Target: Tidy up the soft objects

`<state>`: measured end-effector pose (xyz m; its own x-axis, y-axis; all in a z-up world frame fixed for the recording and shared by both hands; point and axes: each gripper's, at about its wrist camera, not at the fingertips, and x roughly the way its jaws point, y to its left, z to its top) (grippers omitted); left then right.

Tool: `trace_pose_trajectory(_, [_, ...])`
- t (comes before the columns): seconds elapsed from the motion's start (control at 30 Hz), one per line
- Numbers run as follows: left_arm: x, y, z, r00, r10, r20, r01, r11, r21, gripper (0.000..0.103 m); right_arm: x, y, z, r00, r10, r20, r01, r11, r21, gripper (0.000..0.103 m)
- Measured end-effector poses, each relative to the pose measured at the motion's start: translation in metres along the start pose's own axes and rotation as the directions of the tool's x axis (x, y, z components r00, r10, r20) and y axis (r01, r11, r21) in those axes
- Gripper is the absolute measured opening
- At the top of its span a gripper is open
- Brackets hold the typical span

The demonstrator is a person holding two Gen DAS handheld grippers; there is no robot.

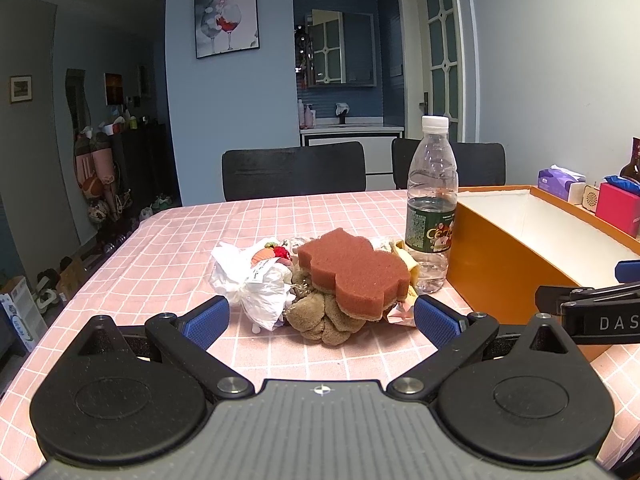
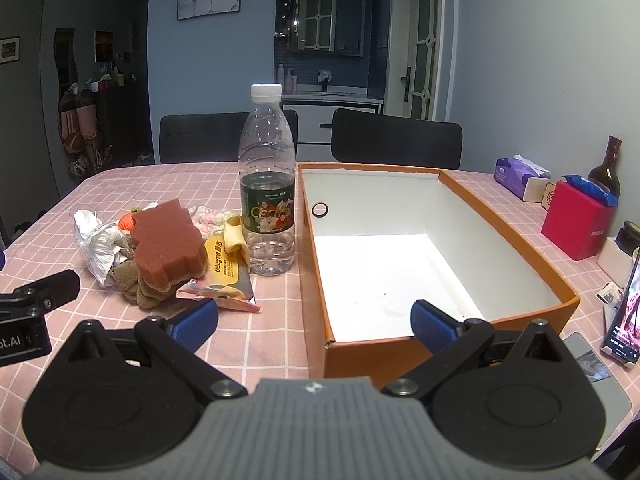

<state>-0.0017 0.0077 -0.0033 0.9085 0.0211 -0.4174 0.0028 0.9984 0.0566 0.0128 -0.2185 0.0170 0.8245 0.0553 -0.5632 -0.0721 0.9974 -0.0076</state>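
Observation:
A pile of soft things lies on the pink checked tablecloth: a red-brown sponge (image 1: 354, 270) (image 2: 168, 236) on top of a brown plush cloth (image 1: 324, 320) (image 2: 138, 286), a crumpled white plastic bag (image 1: 250, 280) (image 2: 96, 244), and a yellow packet (image 2: 226, 268). My left gripper (image 1: 320, 320) stands open just in front of the pile, its blue pads on either side of the plush cloth and holding nothing. My right gripper (image 2: 314, 326) is open and empty at the near wall of the orange box (image 2: 516, 220) (image 1: 496, 264), which has a white interior.
A clear water bottle (image 1: 432, 204) (image 2: 267, 184) stands between the pile and the box. At the far right are a tissue pack (image 2: 518, 174), a red box (image 2: 576, 220), a dark bottle (image 2: 606, 168) and a phone (image 2: 624, 312). Two black chairs (image 1: 294, 170) stand behind the table.

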Motion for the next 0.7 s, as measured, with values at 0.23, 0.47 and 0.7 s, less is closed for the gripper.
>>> trace_pose_trajectory(0.23, [0.0028, 0.0006, 0.0003, 1.0, 0.002, -0.012, -0.002, 1.0, -0.002, 0.103, 0.0011, 0.0013, 0.0001, 1.0, 0.001, 0.002, -0.001, 1.0, -0.008, 0.1])
trace_pose_trajectory(0.47, [0.0043, 0.0003, 0.0, 1.0, 0.004, -0.016, -0.004, 1.0, -0.003, 0.103, 0.0024, 0.0045, -0.0002, 1.0, 0.004, 0.001, -0.004, 1.0, -0.015, 0.1])
trace_pose_trajectory(0.7, [0.0053, 0.0013, -0.001, 1.0, 0.002, -0.019, -0.003, 1.0, -0.006, 0.103, 0.001, 0.0048, 0.0001, 1.0, 0.0, 0.003, 0.0, 1.0, -0.017, 0.1])
